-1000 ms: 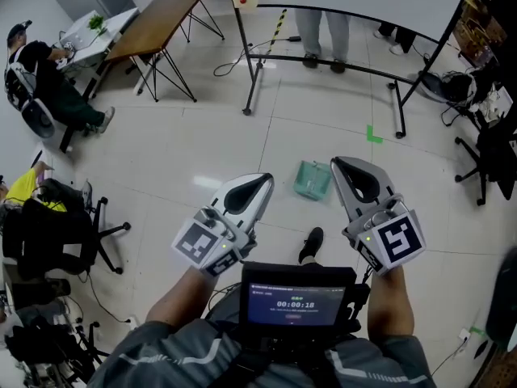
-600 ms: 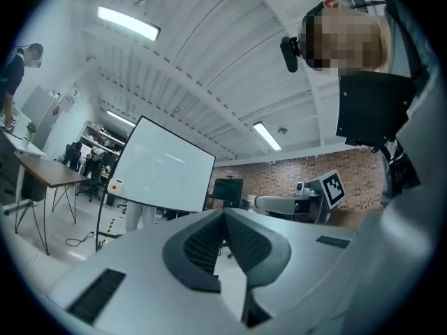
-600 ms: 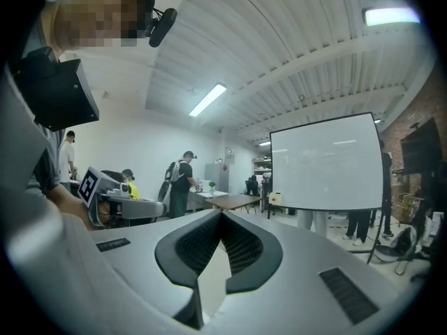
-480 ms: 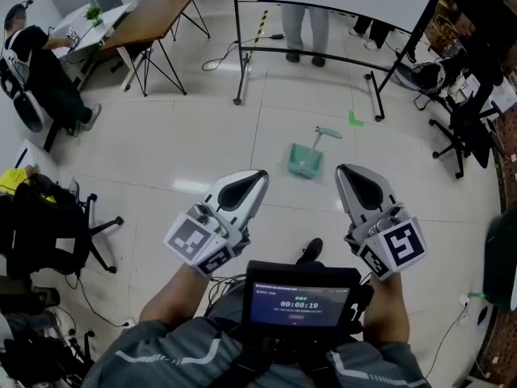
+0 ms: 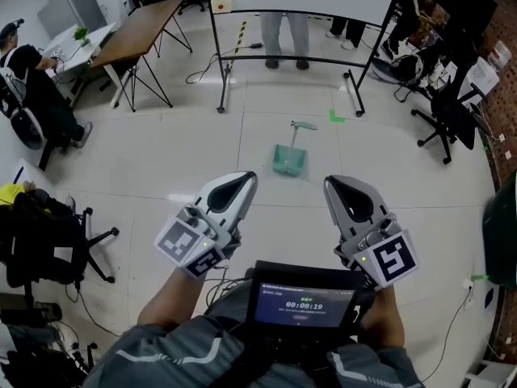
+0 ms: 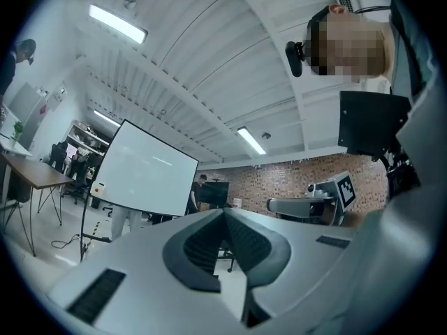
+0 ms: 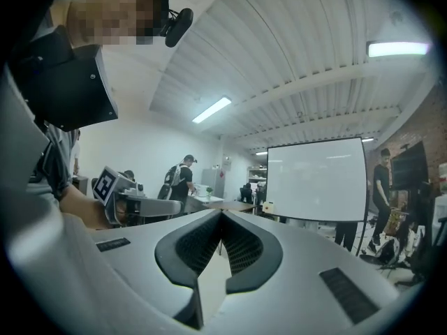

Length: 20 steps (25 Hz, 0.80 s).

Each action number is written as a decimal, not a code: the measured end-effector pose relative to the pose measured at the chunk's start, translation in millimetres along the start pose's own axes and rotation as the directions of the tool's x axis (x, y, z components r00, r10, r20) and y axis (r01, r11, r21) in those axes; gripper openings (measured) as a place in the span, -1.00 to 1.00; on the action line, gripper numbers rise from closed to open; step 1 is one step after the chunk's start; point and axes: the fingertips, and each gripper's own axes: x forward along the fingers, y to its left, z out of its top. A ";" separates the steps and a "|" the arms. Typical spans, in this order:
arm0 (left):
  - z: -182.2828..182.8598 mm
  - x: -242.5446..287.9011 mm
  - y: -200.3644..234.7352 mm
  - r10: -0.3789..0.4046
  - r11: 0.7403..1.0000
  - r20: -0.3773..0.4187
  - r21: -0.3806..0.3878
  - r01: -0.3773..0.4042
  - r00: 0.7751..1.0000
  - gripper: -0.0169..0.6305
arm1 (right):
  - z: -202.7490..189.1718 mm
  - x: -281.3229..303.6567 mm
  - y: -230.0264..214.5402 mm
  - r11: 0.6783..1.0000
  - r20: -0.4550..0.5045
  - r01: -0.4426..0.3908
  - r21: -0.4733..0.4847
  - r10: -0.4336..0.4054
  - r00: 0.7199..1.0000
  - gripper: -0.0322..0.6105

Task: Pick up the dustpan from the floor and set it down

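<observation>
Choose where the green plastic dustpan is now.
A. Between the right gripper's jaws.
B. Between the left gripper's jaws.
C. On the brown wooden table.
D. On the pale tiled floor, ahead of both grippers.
D: the green plastic dustpan lies on the pale tiled floor, beyond the left gripper and the right gripper, both shut on nothing.

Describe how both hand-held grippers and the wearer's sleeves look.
Both the left hand-held gripper and right hand-held gripper are pale grey tapered shells with dark ribbed pads. Each carries a cube with black-and-white square markers. The sleeves are grey with light stripes.
</observation>
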 end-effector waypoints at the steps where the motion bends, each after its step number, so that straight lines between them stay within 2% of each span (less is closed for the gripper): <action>1: 1.7 4.7 -10.1 0.003 1.000 0.009 -0.016 -0.003 1.000 -0.87 | -0.2 -10.1 -3.4 1.000 0.001 0.001 0.015 -0.001 1.000 -0.84; 3: 5.6 13.0 -29.1 0.005 0.999 0.021 -0.034 -0.004 1.000 -0.87 | -2.1 -26.8 -5.7 0.999 -0.010 -0.010 0.032 0.011 1.000 -0.84; 5: 6.5 25.2 -49.6 -0.006 1.000 0.011 -0.012 0.007 1.000 -0.87 | -2.9 -44.6 -12.9 0.999 -0.021 -0.008 0.038 0.009 1.000 -0.84; 8: 1.5 41.4 -73.9 -0.027 1.000 -0.013 0.015 0.027 1.000 -0.87 | -0.1 -68.9 -33.2 0.995 0.015 0.008 0.100 -0.010 1.000 -0.84; 13: -9.8 42.7 -88.6 -0.025 0.999 -0.049 0.023 0.026 0.999 -0.87 | -7.1 -90.7 -47.8 0.984 0.032 0.047 0.171 -0.053 0.998 -0.84; 20: -20.7 53.1 -110.3 -0.032 0.999 -0.064 0.040 0.035 0.997 -0.87 | -15.4 -118.4 -62.7 0.983 0.014 0.047 0.177 -0.051 0.999 -0.85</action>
